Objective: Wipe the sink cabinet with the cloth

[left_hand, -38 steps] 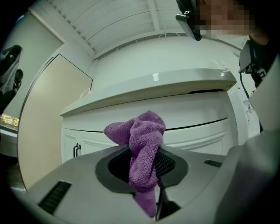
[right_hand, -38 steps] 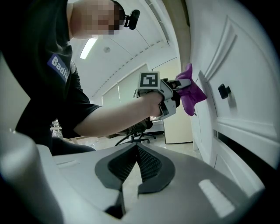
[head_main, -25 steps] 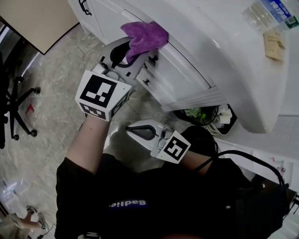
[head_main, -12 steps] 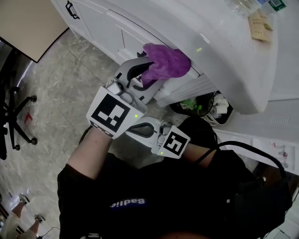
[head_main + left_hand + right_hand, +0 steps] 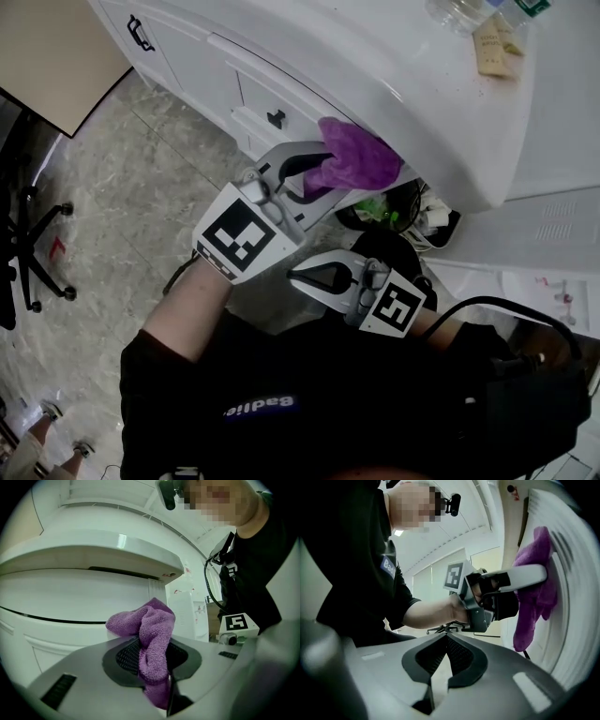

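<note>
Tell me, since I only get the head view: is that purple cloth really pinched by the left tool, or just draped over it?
Observer: Pinched. The left gripper view shows the purple cloth clamped between the jaws of the left gripper, with a fold bunched up above them.
Operator: Is the other tool holding anything?
Observer: No. In its own view the right gripper has its jaws together with nothing between them.
Operator: Does the cloth actually touch the cabinet?
Observer: Yes. From the right gripper view it is pressed against the white cabinet front, and a loose tail hangs below the left gripper.
</note>
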